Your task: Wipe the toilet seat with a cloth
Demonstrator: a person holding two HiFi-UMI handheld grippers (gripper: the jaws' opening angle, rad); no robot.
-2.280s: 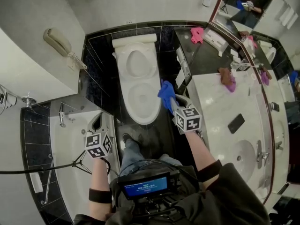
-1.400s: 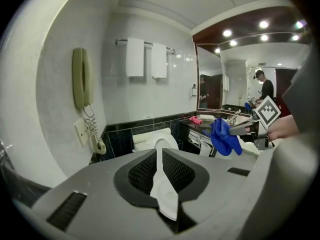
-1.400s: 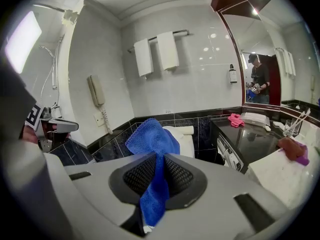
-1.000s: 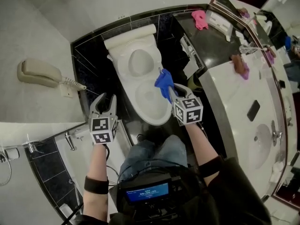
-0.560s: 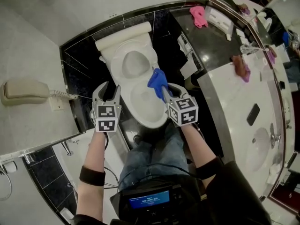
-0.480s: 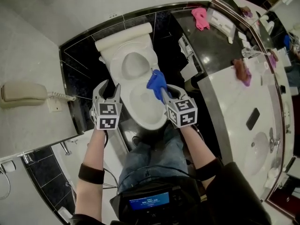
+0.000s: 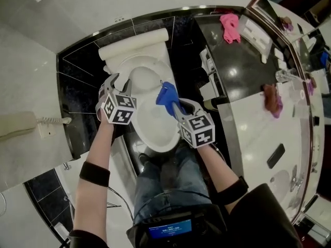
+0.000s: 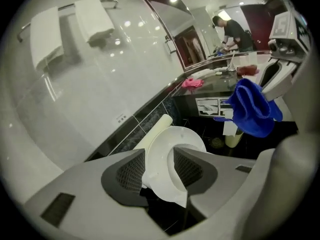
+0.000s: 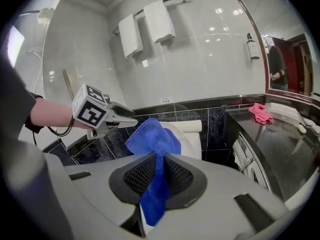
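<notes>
Cloth [image 7: 166, 96] over toilet seat [image 7: 153, 136], counter [image 7: 243, 66] to rt.

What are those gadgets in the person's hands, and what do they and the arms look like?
Each hand carries a light grey plastic tool: the left gripper and right gripper each bear a white cube printed with black square markers. Their fingers are grey with dark meshed pads. The person wears a black band on each forearm and a dark top.

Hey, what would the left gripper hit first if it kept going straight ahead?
Likely the raised toilet lid: its edge sits between the left gripper's jaws, which have just been opening.
</notes>
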